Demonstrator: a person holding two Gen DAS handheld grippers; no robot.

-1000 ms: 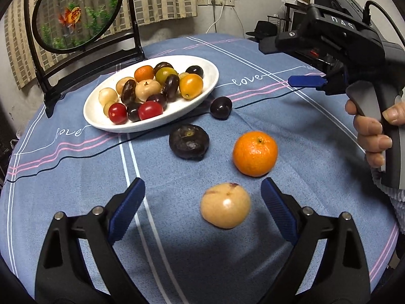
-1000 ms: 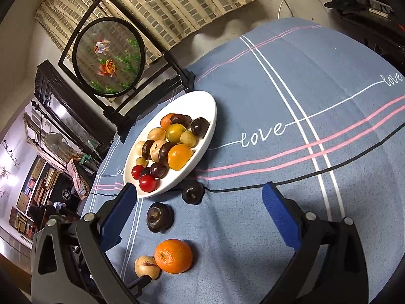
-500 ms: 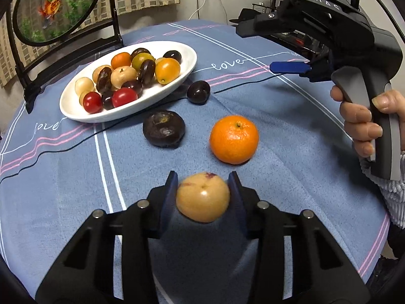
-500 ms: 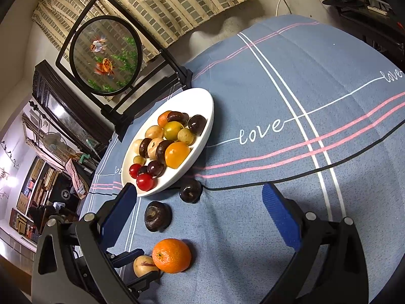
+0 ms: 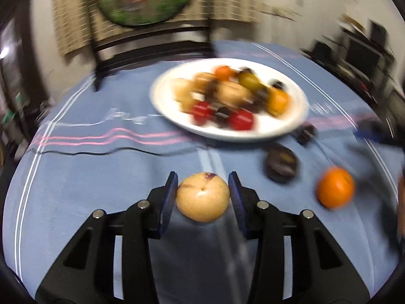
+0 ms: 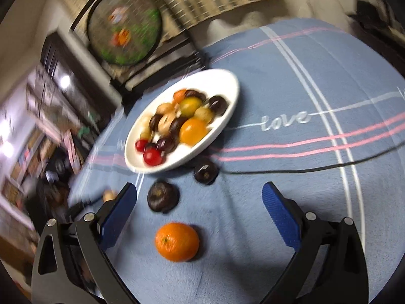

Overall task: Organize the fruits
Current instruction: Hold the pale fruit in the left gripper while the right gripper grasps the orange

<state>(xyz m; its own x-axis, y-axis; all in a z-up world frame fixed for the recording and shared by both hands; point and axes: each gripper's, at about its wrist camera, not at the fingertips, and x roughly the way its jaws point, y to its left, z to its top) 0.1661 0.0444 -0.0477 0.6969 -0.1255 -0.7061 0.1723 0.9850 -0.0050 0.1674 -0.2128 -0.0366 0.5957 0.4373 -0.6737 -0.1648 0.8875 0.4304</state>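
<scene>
Left gripper (image 5: 203, 197) jaws closed on a tan round fruit (image 5: 203, 200), blue pads pressed against both its sides; whether the fruit is clear of the desk can't be told from the left wrist view. Right gripper (image 6: 200, 217) jaws wide open, holding nothing, positioned over the orange (image 6: 177, 242), which sits on the blue tablecloth (image 6: 291, 81) between the pads but touching neither. Dark round fruit (image 6: 162, 195) lies just beyond the orange, a smaller dark fruit (image 6: 205, 173) sits right beside the rim of the white plate (image 6: 227, 96). Plate holds a pile of mixed fruit: red cherry tomatoes (image 6: 152, 156), an orange-yellow one (image 6: 193, 131), dark and pale ones. Left wrist view is heavily motion-blurred, with plate (image 5: 298, 96), dark fruit (image 5: 281, 164) and orange (image 5: 335, 190) off to the right of the held fruit. Round goldfish screen (image 6: 124, 26) stands behind the plate at the desk's far edge
</scene>
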